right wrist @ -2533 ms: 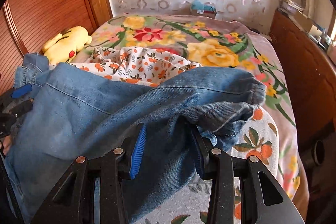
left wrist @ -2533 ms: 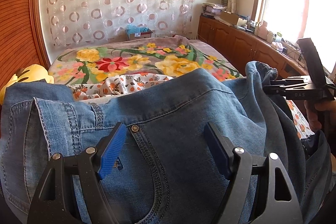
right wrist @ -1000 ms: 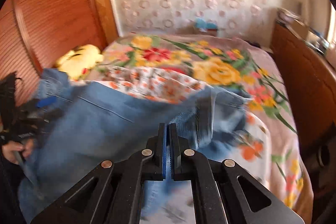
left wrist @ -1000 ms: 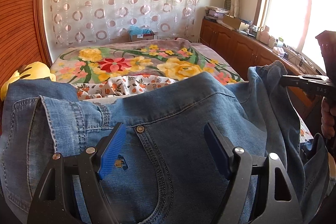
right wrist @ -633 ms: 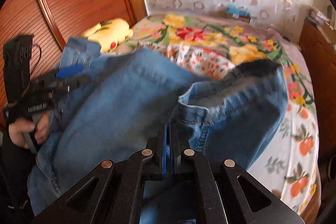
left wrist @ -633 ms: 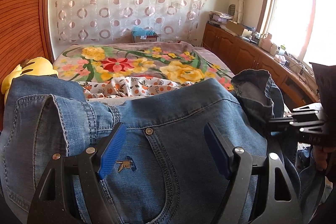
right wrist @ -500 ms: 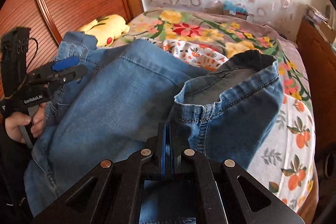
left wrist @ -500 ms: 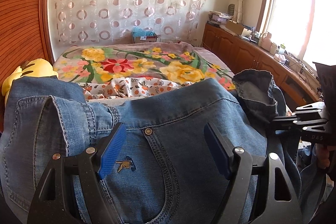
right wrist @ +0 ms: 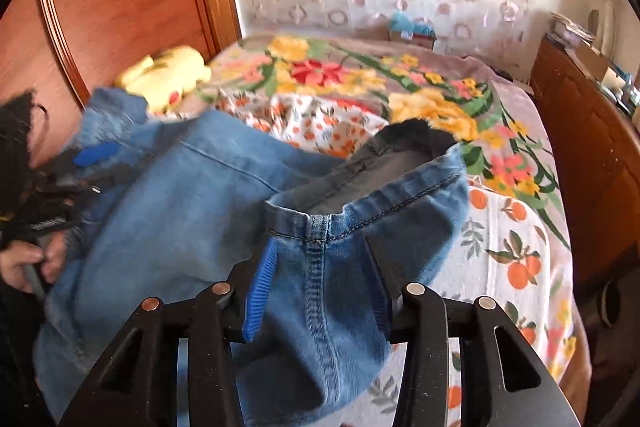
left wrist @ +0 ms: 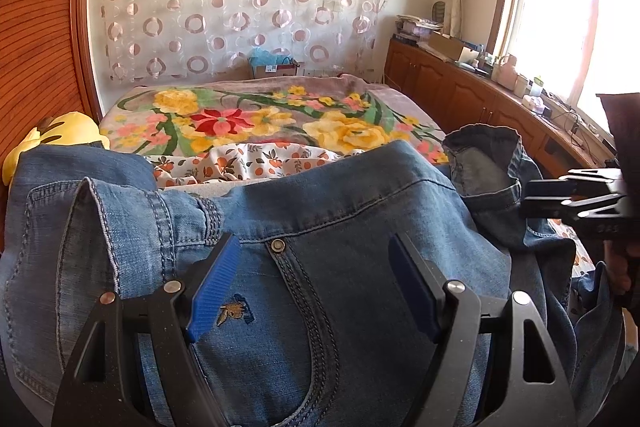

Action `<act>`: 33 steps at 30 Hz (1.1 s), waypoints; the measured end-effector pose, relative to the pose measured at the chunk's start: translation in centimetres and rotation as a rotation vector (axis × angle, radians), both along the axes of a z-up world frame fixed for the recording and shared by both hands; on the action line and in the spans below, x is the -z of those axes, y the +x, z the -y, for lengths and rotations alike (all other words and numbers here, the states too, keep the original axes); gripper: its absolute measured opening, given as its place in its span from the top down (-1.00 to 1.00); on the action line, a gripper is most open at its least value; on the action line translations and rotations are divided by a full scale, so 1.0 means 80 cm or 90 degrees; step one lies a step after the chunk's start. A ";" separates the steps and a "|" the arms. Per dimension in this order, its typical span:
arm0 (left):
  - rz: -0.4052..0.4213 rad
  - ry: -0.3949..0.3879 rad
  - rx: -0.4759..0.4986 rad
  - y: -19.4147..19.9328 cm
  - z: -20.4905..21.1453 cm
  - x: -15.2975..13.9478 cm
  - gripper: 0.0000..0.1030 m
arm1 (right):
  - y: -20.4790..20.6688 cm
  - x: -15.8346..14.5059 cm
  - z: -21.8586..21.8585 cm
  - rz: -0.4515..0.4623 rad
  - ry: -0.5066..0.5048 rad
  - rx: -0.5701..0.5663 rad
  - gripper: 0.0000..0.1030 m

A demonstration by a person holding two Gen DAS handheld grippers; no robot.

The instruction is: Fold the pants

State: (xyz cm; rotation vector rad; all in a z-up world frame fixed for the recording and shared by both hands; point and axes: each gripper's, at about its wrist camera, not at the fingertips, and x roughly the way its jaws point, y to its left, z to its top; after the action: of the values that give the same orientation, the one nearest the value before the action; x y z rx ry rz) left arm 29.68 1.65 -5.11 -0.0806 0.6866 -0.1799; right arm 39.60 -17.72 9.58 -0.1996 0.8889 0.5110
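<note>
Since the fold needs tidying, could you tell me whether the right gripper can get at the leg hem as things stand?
Probably yes: the right gripper has just been opening, with the jeans' leg hem lying unobstructed between its fingers.

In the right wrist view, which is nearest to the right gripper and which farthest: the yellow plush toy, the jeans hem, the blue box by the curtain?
1. Jeans hem: between the open fingers of the right gripper.
2. Plush toy: upper left, on the bed.
3. Blue box: beyond the bed, at the curtain.

Blue denim jeans (left wrist: 320,227) are spread crumpled across the bed, waistband and rivet to the near side, one hemmed leg opening (right wrist: 360,195) raised.
</note>
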 end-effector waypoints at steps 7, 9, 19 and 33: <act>-0.007 -0.003 0.002 0.003 -0.001 0.001 -0.50 | 0.039 0.007 -0.020 -0.033 -0.014 0.015 0.20; -0.007 -0.002 0.002 0.003 -0.001 0.001 -0.50 | 0.032 -0.002 -0.017 -0.027 -0.019 0.008 0.61; -0.003 -0.004 -0.002 0.003 0.000 0.001 -0.50 | -0.036 -0.072 0.098 0.092 0.086 0.137 0.68; 0.003 0.004 -0.002 0.001 -0.005 0.002 -0.50 | -0.124 0.011 0.218 -0.037 0.040 0.297 0.68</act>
State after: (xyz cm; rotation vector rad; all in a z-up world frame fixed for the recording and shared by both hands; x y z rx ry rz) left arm 29.77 2.06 -5.29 -0.0753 0.6816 -0.1748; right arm 29.69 -35.13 8.70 0.0817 0.9385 0.1097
